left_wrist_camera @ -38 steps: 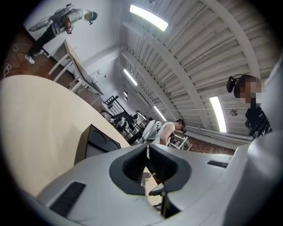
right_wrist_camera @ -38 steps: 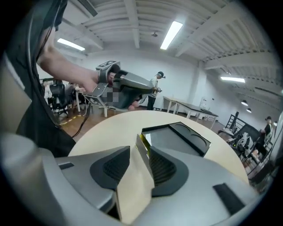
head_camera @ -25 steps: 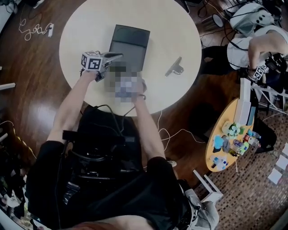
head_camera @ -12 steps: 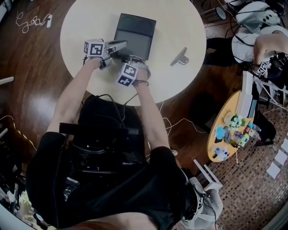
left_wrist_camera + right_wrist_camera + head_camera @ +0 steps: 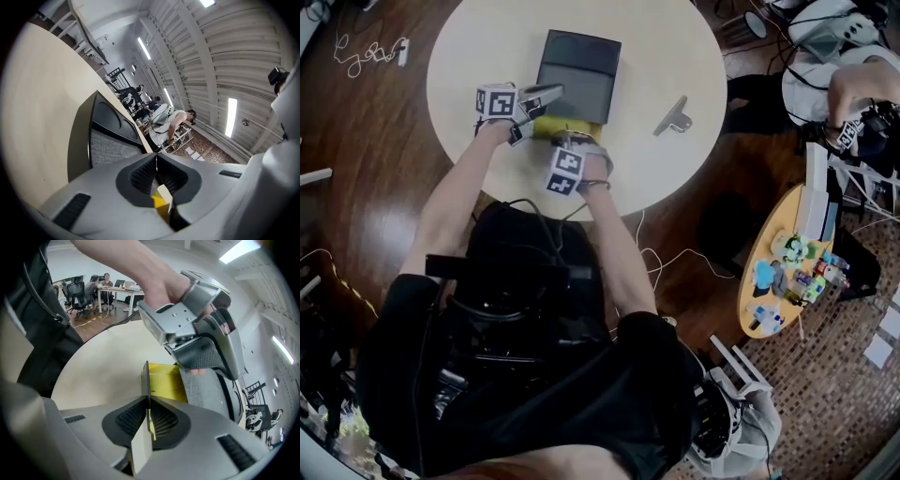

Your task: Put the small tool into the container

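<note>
yellow flap (image 5: 164,380) of the box (image 5: 581,66) sits pinched in the just-closed right gripper (image 5: 148,401), likely for opening; left gripper (image 5: 156,158) clamps it too. clip (image 5: 673,117) lies apart, untouched.

Ceiling strip lights (image 5: 231,123) glared in the fisheye gripper views, corners vignetted black; the head view was dim, its floor (image 5: 366,197) dark.

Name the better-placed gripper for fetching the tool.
Probably right gripper: the small tool lies on its side of the container. Its jaws just closed on the flap the left gripper holds.
</note>
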`<state>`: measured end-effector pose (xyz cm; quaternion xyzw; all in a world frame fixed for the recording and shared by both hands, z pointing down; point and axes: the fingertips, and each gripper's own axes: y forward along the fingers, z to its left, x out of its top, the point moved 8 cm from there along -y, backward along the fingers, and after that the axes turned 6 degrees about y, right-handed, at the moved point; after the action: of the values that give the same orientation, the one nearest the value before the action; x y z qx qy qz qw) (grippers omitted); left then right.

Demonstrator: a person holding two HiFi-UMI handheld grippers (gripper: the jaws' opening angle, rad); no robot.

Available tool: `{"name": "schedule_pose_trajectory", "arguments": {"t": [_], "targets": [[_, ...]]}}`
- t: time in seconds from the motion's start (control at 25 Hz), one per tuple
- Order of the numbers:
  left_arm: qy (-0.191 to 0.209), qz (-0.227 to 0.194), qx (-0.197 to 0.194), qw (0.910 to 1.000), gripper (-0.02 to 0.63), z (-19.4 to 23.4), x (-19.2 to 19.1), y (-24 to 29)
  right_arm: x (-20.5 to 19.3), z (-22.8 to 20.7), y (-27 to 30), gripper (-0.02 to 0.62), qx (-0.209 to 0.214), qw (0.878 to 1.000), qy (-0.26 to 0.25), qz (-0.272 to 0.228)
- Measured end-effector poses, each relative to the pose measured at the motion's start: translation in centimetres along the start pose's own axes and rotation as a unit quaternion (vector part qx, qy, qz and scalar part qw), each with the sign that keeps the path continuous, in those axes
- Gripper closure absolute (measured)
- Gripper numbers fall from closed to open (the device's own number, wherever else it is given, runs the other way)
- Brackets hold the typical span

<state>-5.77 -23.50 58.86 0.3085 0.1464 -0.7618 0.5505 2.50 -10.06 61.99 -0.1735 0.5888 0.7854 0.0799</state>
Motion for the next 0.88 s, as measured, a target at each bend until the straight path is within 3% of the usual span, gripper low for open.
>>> {"name": "schedule_pose_trajectory", "arguments": {"t": [0.6, 0.88], "targets": [[0.003, -0.002, 0.012, 0.9999, 0.607, -0.1, -0.1, 0.0, -0.3, 3.0, -1.1, 0.572, 0.016, 1.000, -0.003, 0.000], [0.003, -0.002, 0.011, 0.9999, 0.607, -0.1, 0.0, 0.1, -0.4, 4.0, -1.1, 0.562, 0.048, 0.999, 0.004, 0.000]]}}
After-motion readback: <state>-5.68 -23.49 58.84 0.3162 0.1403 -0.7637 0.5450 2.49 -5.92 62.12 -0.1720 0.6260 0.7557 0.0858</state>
